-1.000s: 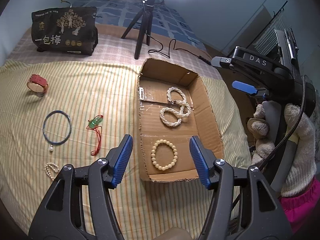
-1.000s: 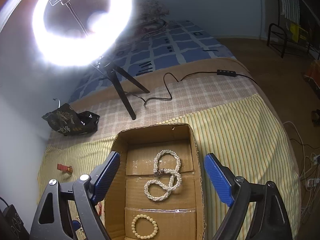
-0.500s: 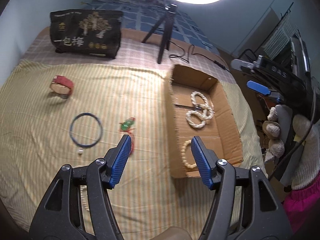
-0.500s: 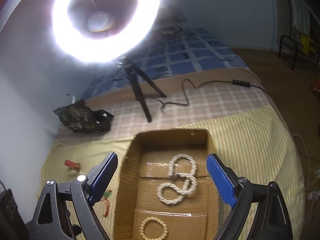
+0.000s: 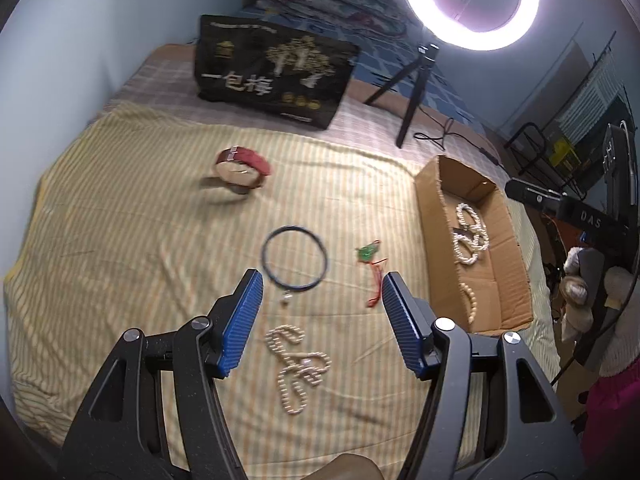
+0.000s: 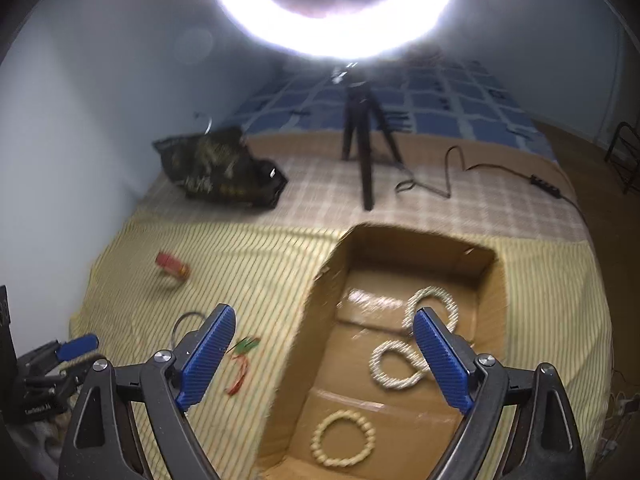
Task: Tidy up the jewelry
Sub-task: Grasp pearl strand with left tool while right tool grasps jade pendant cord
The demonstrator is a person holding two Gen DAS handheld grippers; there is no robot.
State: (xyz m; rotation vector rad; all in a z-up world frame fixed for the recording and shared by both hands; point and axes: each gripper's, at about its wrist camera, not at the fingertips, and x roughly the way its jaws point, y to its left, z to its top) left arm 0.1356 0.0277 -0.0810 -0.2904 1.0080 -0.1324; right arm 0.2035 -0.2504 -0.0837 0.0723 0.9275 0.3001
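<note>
L gripper (image 5: 322, 320): jaws apart, roughly mid-width, nothing btwn the pads. R gripper (image 6: 320, 356): jaws also wide, empty, hanging over the near-left wall of the cardboard box (image 6: 316, 312).

Going out from the L gripper: a loose pearl strand (image 5: 298, 364) lies just below/between its jaws on the striped bed cover (image 5: 120, 260), closest piece. Just beyond the tips, a dark hoop necklace w/ small pendant (image 5: 295, 258). Right of that, near the right finger, a green charm on red cord (image 5: 372, 268). Further out, up-left, a red bracelet (image 5: 242, 166) standing on edge. Well past it, a black printed bag (image 5: 272, 76) and a ring light on tripod (image 5: 468, 4).

From the R gripper: straight under the jaws, inside the box, a cream bead bracelet (image 6: 344, 438) at the near end; a looped pearl necklace (image 6: 416, 340) further in, by the right finger.

Progress, as I read it: 2 pcs boxed, 4 still out on the bed. So approx a third done. Likely next pick for L = the pearl strand, since jaws already straddle it. It's tangled and limp, so prob needs a pinch on a bunched part.
</note>
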